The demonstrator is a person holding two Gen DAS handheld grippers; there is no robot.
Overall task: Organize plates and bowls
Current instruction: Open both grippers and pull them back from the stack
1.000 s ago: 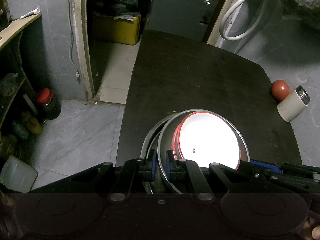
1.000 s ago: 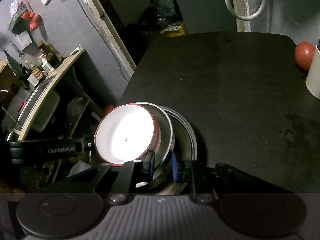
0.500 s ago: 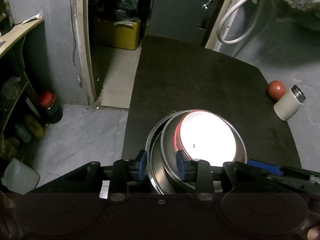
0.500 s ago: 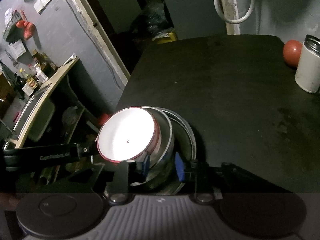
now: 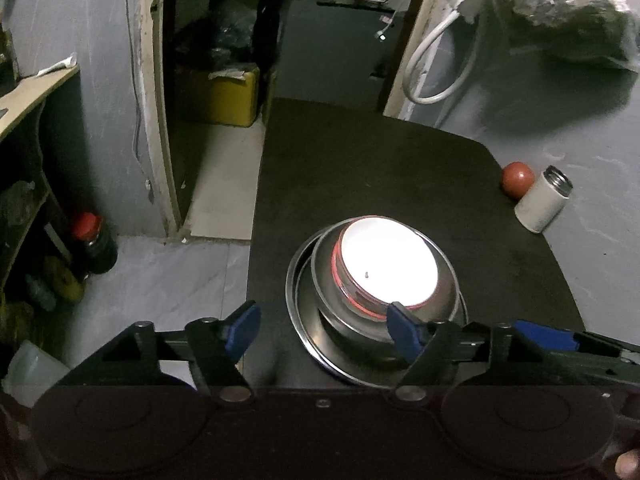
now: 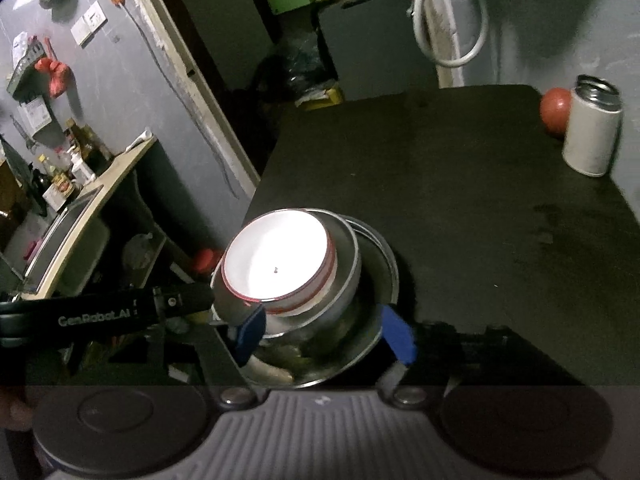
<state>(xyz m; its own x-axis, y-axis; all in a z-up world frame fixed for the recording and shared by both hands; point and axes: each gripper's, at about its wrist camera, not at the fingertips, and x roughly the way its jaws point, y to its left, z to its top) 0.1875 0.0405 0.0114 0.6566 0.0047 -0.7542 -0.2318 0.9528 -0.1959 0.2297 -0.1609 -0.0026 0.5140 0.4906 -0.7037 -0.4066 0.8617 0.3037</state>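
A dark, matte, rounded-corner table top (image 5: 360, 184) carried all the items. Near its front left edge stood a nested stack: a wide, shallow stainless-steel plate (image 5: 308, 336) at the bottom, a deeper stainless-steel bowl (image 5: 444, 304) seated in it, and a white bowl with a red rim (image 5: 388, 264) resting inside the steel bowl, brightly lit.

The left gripper (image 5: 324, 326) was released, its blue-padded jaws opening; the near rim of the steel plate lay between them, and no pad pressed on it. The right gripper (image 6: 326, 334) was likewise released and opening, its blue pads straddling the near rim of the stack (image 6: 312, 288) without pressing on it. The left gripper's black body (image 6: 120, 312) showed at the stack's left side in the right wrist view.

At the far right of the table stood a white cylindrical canister with a metal mouth (image 5: 542, 200), upright, with a small reddish-brown ball (image 5: 518, 178) just beside it.
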